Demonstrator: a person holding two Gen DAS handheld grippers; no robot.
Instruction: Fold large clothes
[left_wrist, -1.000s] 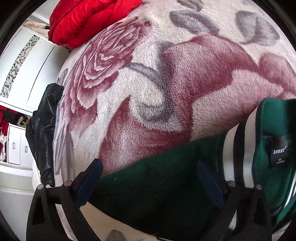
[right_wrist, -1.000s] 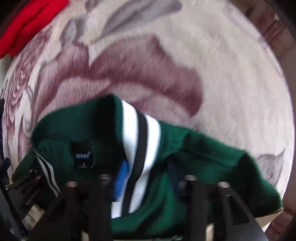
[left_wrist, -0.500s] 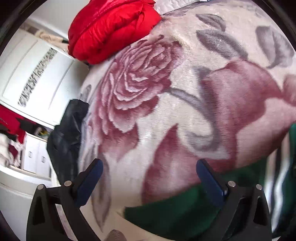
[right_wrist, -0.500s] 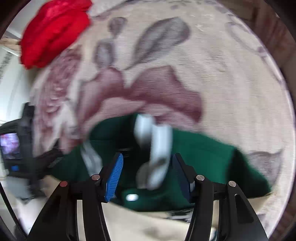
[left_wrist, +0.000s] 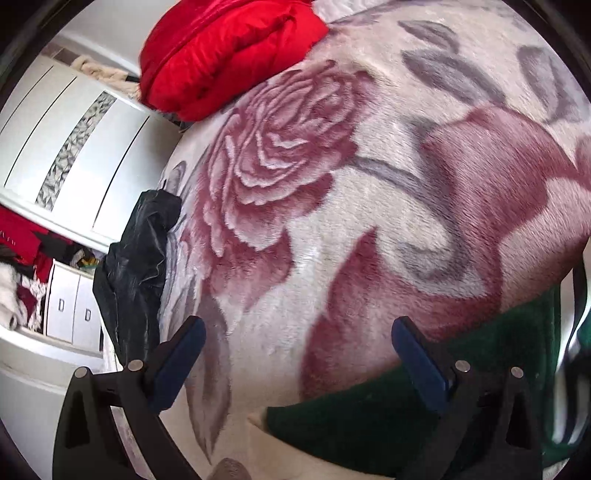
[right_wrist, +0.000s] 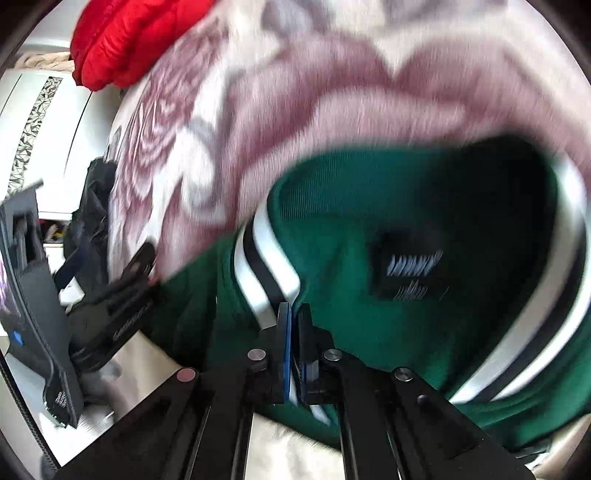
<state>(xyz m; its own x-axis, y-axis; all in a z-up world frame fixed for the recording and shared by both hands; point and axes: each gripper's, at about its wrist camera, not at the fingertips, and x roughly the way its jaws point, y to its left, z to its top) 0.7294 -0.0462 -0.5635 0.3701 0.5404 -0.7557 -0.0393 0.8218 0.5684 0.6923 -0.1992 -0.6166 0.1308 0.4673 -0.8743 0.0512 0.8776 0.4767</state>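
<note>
The blanket was a plush, fuzzy fleece with a rose print, its nap brushed and matt. At upper left lay a red quilted jacket, smooth with a slight sheen. The black garment at left looked glossy, like leather. The green jacket was a matt knit with ribbed striped trim.

A red jacket lies on the rose-patterned blanket near a white wardrobe.

Left gripper angled downward, fingers spread wide, nothing between. Right gripper angled steeply down, fingers pressed together on collar.
</note>
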